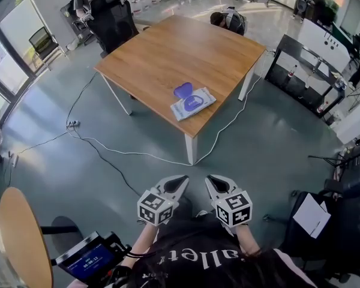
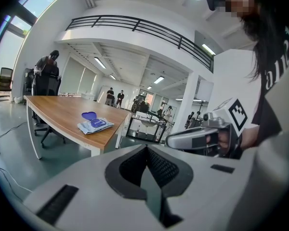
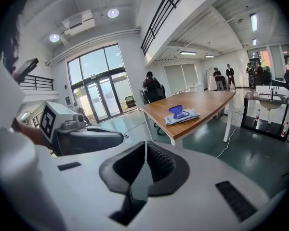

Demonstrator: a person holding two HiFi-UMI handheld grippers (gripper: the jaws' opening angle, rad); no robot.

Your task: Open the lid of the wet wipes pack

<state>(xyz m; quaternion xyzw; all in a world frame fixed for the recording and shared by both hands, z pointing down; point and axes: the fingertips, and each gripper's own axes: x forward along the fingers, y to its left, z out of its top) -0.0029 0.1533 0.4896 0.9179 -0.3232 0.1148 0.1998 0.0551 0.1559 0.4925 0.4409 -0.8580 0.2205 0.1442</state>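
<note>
The wet wipes pack [image 1: 194, 104] lies flat near the front corner of the wooden table [image 1: 168, 53]. Its purple lid [image 1: 182, 90] stands flipped up at the pack's far side. The same pack [image 2: 96, 124] shows small in the left gripper view, and the pack [image 3: 182, 116] also shows in the right gripper view. Both grippers hang close to the person's body, well short of the table. The left gripper [image 1: 181, 180] and the right gripper [image 1: 211, 180] sit side by side, each shut with nothing between the jaws.
Cables [image 1: 108, 149] trail over the grey floor around the table leg [image 1: 191, 149]. A black office chair [image 1: 111, 20] stands at the far left corner. A black rack [image 1: 312, 71] stands right, and a round wooden table [image 1: 24, 239] at lower left. People stand far behind.
</note>
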